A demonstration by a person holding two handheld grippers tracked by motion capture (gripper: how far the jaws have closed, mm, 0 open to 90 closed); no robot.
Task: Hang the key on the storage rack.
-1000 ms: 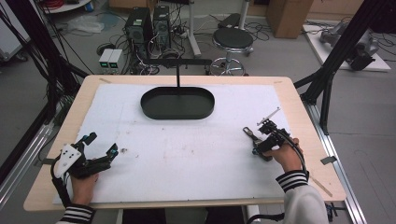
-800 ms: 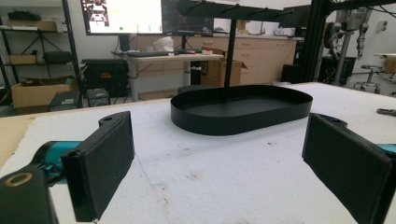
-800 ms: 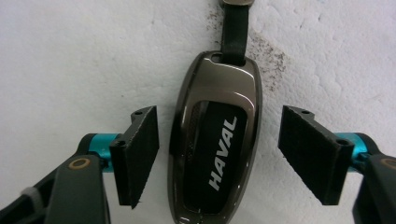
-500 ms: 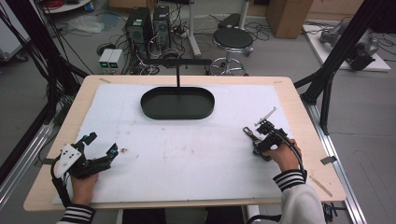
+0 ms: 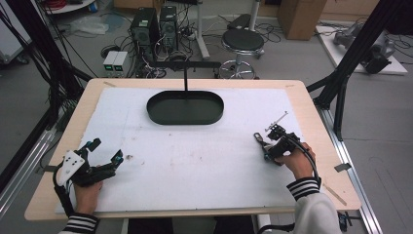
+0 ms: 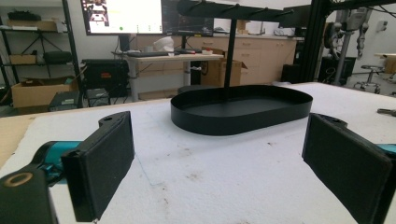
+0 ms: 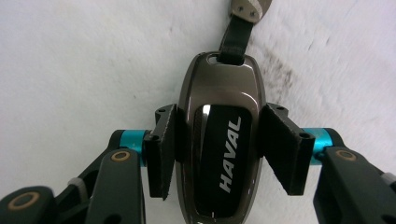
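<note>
Both pads of your right gripper [image 7: 219,151] are clamped on the flanks of the key fob [image 7: 219,140], lying on the white mat on the table [image 5: 311,195] (long axis running straight out between the jaws, strap end farthest). Your left gripper [image 6: 219,168] is gaping, empty and well apart.

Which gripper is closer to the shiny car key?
The right one. The right gripper has its jaws closed on the sides of the car key lying on the white mat. The left gripper sits far across the table, open and holding nothing.
</note>
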